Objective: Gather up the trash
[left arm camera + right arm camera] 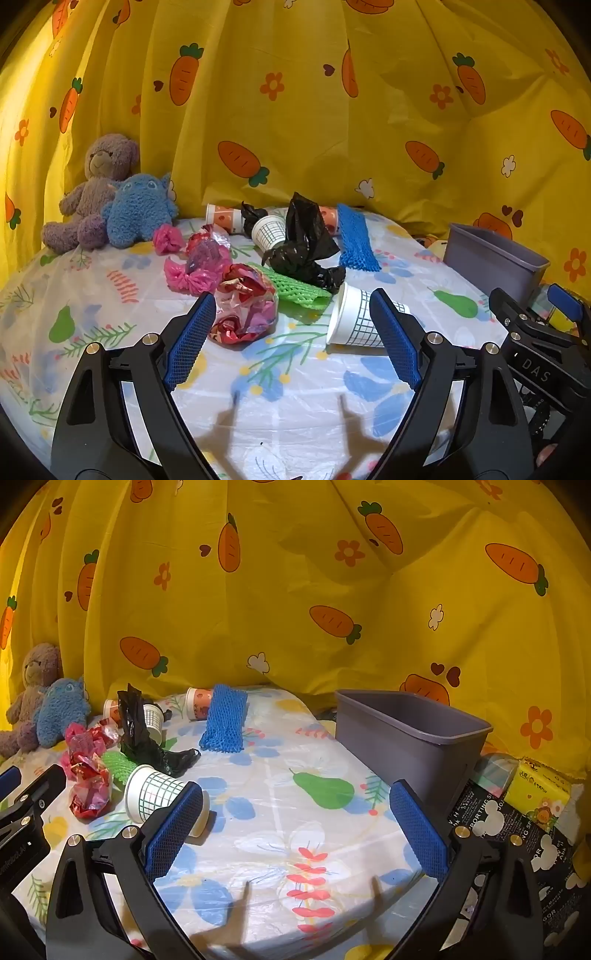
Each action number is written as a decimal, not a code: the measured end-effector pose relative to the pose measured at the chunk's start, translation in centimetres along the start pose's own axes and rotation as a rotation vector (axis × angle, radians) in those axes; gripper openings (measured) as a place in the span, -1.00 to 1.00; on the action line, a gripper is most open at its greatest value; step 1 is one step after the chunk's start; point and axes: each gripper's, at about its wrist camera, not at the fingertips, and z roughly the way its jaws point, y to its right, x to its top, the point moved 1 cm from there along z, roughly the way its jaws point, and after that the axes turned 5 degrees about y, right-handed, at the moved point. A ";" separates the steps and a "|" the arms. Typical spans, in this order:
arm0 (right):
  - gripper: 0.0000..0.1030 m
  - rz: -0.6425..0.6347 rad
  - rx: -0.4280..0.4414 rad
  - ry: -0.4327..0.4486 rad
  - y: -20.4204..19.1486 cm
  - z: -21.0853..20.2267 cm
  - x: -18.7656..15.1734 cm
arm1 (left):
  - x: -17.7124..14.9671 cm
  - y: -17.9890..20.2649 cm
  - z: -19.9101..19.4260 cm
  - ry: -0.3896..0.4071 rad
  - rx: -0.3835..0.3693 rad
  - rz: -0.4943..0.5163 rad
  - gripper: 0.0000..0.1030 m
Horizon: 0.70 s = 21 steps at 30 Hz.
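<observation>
left wrist view: my left tongs (291, 325) hang wide and empty over the bench (295, 398), aimed at the red wrapper (245, 310) and cup (360, 321) just ahead. right tongs (295, 814) gape too, nothing held, bin (410, 734) near them for drops.

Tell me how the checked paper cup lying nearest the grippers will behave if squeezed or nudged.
The checked paper cup lies on its side, so a nudge would probably roll it in a curve. It looks thin-walled and empty, so likely light and easily crushed. The plastic table cover looks slick; it may slide.
</observation>
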 end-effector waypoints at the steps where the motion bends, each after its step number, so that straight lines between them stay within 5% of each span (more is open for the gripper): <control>1: 0.91 0.001 0.000 0.002 0.0 0.0 0.0 | 0.0 0.0 0.0 -0.003 -0.002 -0.002 0.63; 21: 0.91 0.007 -0.001 0.000 0.2 0.1 0.0 | 0.1 0.6 -0.3 0.005 -0.001 0.010 0.63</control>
